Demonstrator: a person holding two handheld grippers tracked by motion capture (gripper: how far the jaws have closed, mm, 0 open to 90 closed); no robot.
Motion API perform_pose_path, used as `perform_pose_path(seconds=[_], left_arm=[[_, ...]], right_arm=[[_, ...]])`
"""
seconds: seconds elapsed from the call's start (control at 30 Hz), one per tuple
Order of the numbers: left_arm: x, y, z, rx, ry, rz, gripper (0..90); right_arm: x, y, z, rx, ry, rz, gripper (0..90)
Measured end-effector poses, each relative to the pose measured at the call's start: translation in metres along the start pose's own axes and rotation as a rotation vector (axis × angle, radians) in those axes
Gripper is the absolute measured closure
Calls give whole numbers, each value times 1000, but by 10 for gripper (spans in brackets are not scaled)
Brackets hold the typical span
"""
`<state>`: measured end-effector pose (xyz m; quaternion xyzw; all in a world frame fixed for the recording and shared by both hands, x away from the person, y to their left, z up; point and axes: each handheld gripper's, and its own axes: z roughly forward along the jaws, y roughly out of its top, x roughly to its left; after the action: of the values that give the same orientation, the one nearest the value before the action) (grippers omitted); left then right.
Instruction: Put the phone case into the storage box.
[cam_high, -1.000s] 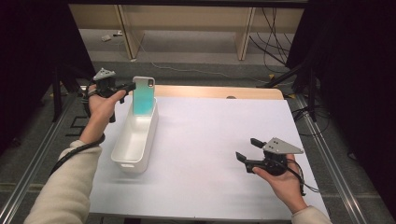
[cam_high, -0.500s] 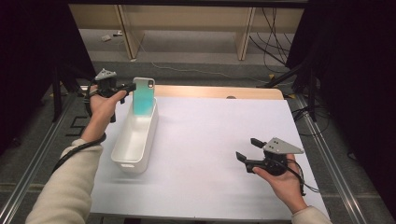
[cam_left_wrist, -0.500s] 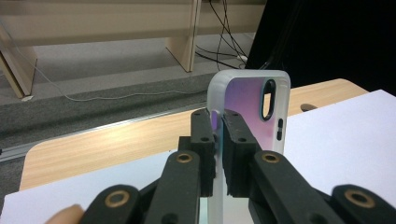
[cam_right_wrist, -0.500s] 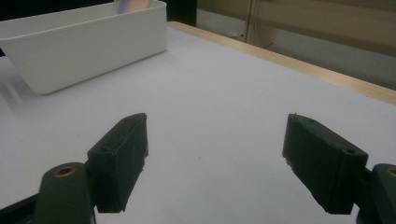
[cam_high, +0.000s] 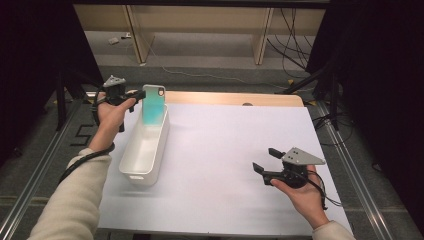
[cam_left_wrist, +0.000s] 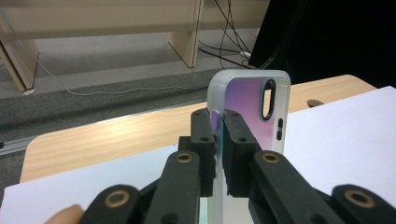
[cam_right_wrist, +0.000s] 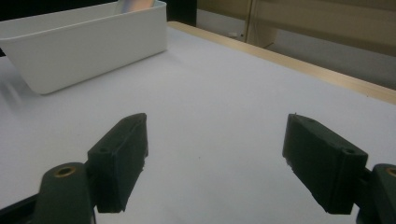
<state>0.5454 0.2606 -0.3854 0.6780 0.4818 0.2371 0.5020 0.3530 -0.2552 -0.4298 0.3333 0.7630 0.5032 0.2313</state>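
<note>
A phone case (cam_high: 153, 105) with a teal-to-purple sheen and a clear rim stands upright over the far end of a long white bin (cam_high: 134, 177). My left gripper (cam_high: 137, 96) comes in from the left and is shut on the case's edge. In the left gripper view the two pads pinch that edge (cam_left_wrist: 218, 126), and the case (cam_left_wrist: 250, 100) rises above them with its camera cut-out at the top. My right gripper (cam_high: 265, 159) is held just above the table at the front right, open with nothing between its jaws (cam_right_wrist: 215, 154). The bin (cam_right_wrist: 93, 46) lies far off to its left.
A white sheet (cam_high: 235, 140) covers the table, with a wooden strip (cam_high: 230, 98) showing along the far edge. Beyond it are grey floor, loose cables (cam_high: 295, 30) and wooden legs. Dark curtains flank both sides.
</note>
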Motion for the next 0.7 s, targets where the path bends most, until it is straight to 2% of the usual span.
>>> perform_pose_path(seconds=[0.13, 0.23, 0.33, 0.37, 0.4, 0.43, 0.47, 0.5, 0.57, 0.6, 0.7], left_arm=[[1, -1, 1, 2, 1, -4, 840], [3, -3, 2, 7, 3, -5, 840], [4, -5, 4, 7, 0, -12, 840], [5, -5, 4, 7, 1, -13, 840], [5, -6, 5, 9, 1, -13, 840], [5, -6, 5, 11, 2, -11, 840], [5, -7, 6, 11, 1, -14, 840], [6, -7, 6, 11, 2, -14, 840], [6, -8, 6, 12, 4, -14, 840], [7, -8, 6, 13, 4, -14, 840], [7, -7, 7, 11, 2, -13, 839]], right_arm=[[1, 1, -2, 28, 7, 9, 234], [2, 0, 0, 22, 18, 24, 234], [1, -1, 0, 20, 14, 14, 234], [2, 0, 0, 21, 16, 23, 234], [1, 0, -2, 27, 5, 10, 234], [1, 0, -2, 31, 14, 25, 234], [2, -1, 1, 5, 25, 33, 234], [1, 0, -2, 35, 13, 20, 234], [2, 0, -1, 24, 16, 28, 234], [1, 0, 0, 12, 10, 12, 234], [1, 0, 0, 13, 10, 12, 234]])
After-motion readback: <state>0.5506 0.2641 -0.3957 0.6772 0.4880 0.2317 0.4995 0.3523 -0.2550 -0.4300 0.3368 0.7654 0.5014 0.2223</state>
